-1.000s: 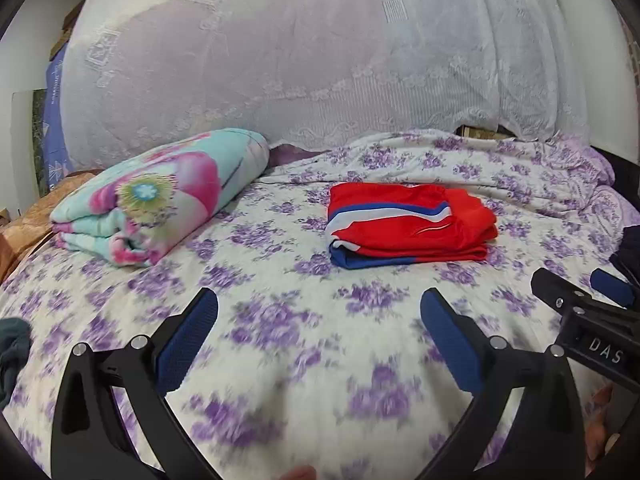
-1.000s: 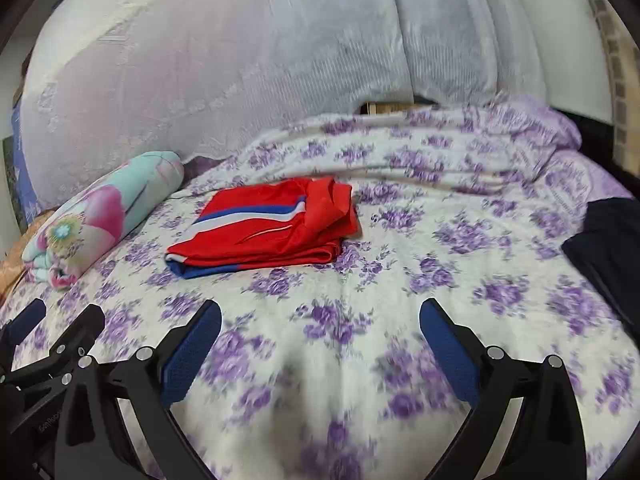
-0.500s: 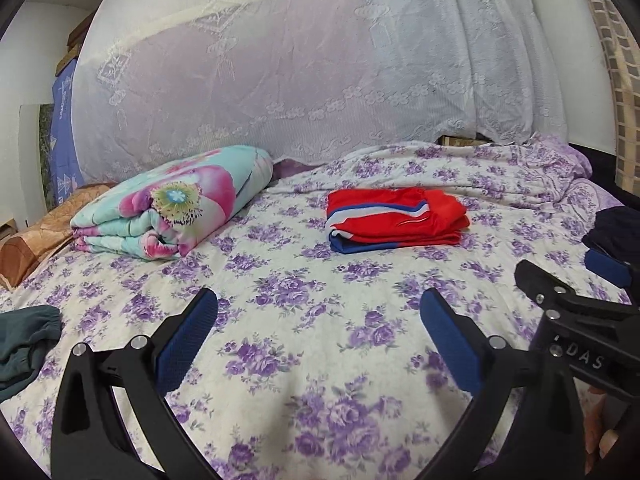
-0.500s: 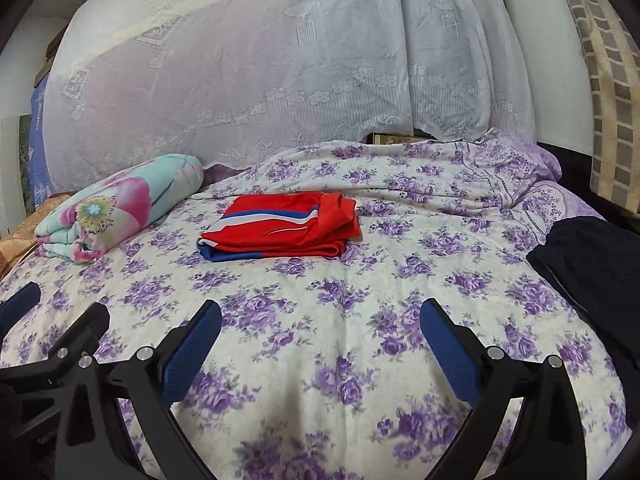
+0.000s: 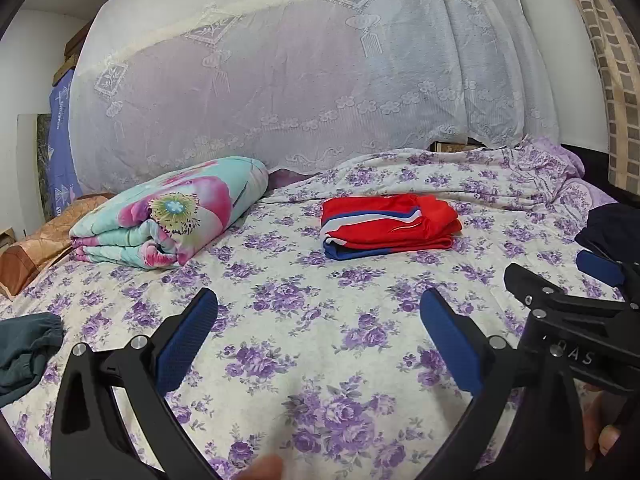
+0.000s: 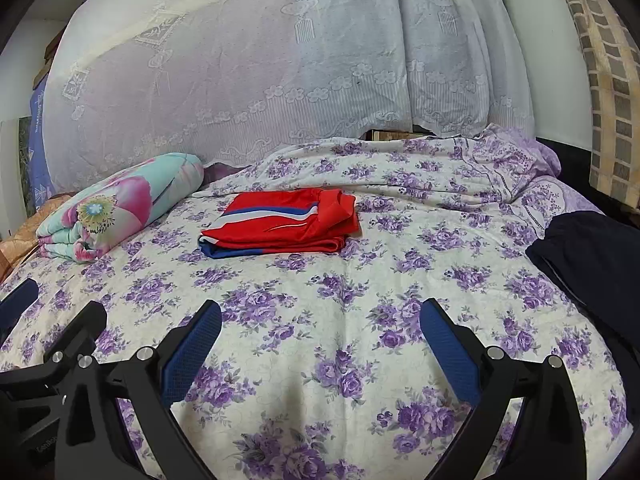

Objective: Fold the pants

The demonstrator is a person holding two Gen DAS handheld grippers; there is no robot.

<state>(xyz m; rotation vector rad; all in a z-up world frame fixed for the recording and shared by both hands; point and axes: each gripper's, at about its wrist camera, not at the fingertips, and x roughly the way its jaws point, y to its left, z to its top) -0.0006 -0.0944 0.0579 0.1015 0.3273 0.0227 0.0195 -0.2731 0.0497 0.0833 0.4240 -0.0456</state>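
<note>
Red pants [image 5: 390, 226] with white and blue stripes lie folded in a flat stack near the middle of the bed [image 5: 304, 320]; they also show in the right wrist view [image 6: 282, 226]. My left gripper [image 5: 318, 344] hangs open over the near part of the bed, well short of the pants, with nothing between its blue pads. My right gripper [image 6: 320, 350] is open too, empty, at about the same distance. The right gripper's body [image 5: 568, 316] shows at the right edge of the left wrist view.
A rolled floral quilt [image 5: 168, 220] lies at the left of the bed. A dark garment [image 6: 592, 264] sits at the right edge, a teal garment [image 5: 24, 348] at the near left. A white lace net [image 5: 300, 72] hangs behind the bed.
Both grippers have drawn back and risen from the bed, so the folded pants look farther away. Both stay open and empty.
</note>
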